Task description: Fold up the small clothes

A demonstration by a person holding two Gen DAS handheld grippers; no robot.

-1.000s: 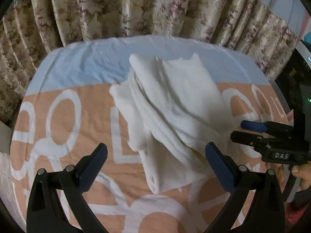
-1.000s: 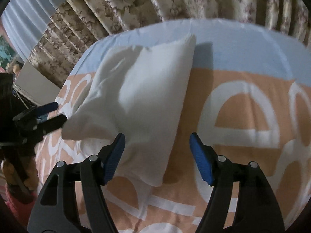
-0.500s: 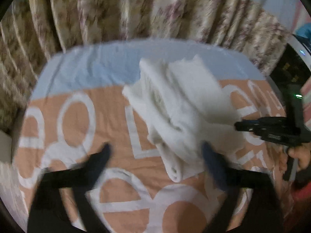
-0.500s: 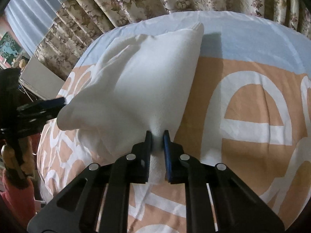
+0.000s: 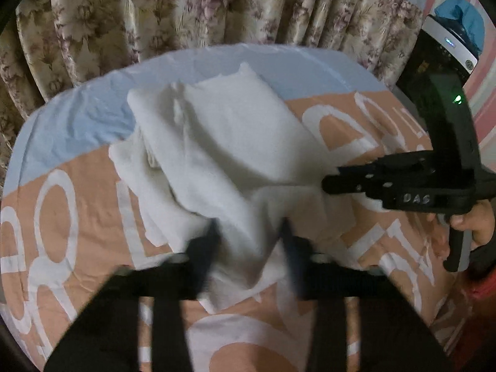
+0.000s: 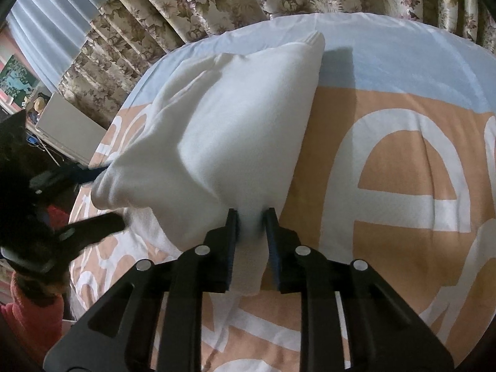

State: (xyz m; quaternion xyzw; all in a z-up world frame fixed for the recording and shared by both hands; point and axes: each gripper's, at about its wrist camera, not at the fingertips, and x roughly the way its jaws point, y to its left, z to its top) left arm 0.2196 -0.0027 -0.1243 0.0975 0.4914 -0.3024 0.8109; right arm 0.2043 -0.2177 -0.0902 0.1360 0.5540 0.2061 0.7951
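Clamping a fold of the white garment (image 6: 235, 130), the right gripper (image 6: 250, 217) had its jaws nearly closed on cloth. Left gripper (image 5: 249, 232) was blurred, jaws partly open astride the garment's near edge; grip unclear. Garment lay bunched on the orange-and-blue lettered bedsheet (image 6: 387, 161), floral curtains (image 5: 186, 9) behind.

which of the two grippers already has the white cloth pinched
The right gripper: its fingers are clamped on an edge of the white cloth. The left gripper only straddles a fold, fingers apart and blurred.
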